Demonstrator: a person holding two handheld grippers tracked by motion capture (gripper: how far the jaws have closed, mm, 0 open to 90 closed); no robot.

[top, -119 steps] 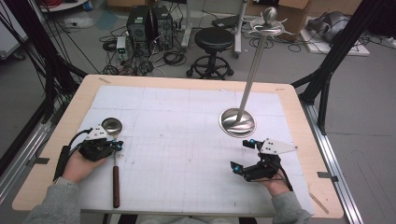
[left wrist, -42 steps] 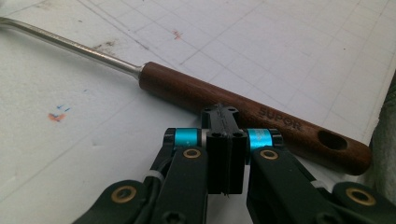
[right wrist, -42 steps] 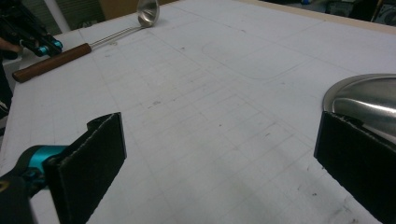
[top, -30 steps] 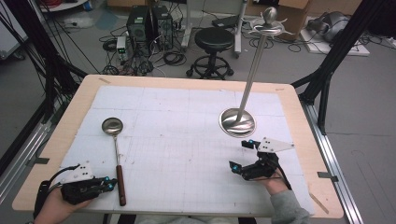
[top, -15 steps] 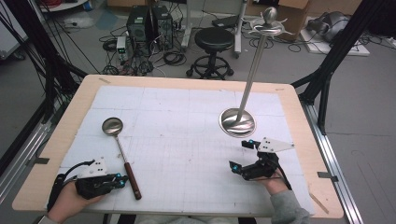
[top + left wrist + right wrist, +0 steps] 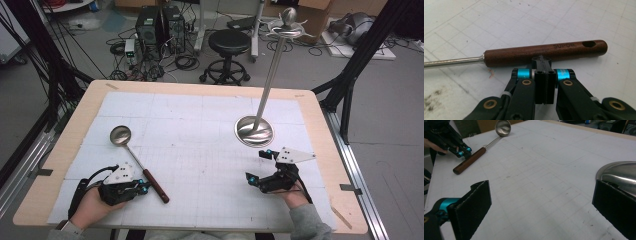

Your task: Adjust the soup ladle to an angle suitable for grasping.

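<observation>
Near the front left corner of the bench [image 6: 60, 165], the left tongs [image 6: 141, 188] are pressing their closed tips sideways against the brown wooden handle of a steel ladle [image 6: 155, 185]. Their jaws are sitting flat together with nothing between them, as the left gripper view makes plain, where the left tongs [image 6: 541, 61] are touching the handle [image 6: 544, 52] near its middle. Held shut like this, they are working as a blunt pusher rather than a clamp, which probably suits nudging or turning the ladle on the white gridded mat [image 6: 200, 150] more than lifting it. The ladle is lying flat, its round bowl [image 6: 120, 135] pointing toward the back left and its handle end pointing toward the front edge.

Toward the front right corner, the right tongs [image 6: 260, 167] are resting with jaws wide apart and holding nothing, apparently waiting their turn. Just beyond them, a tall steel stand with a round mirrored base [image 6: 254, 131] is standing upright, well apart from the ladle. From the right gripper view, the two black pads [image 6: 471, 210] are framing bare mat, with the stand's base [image 6: 619, 172] beside one pad.
</observation>
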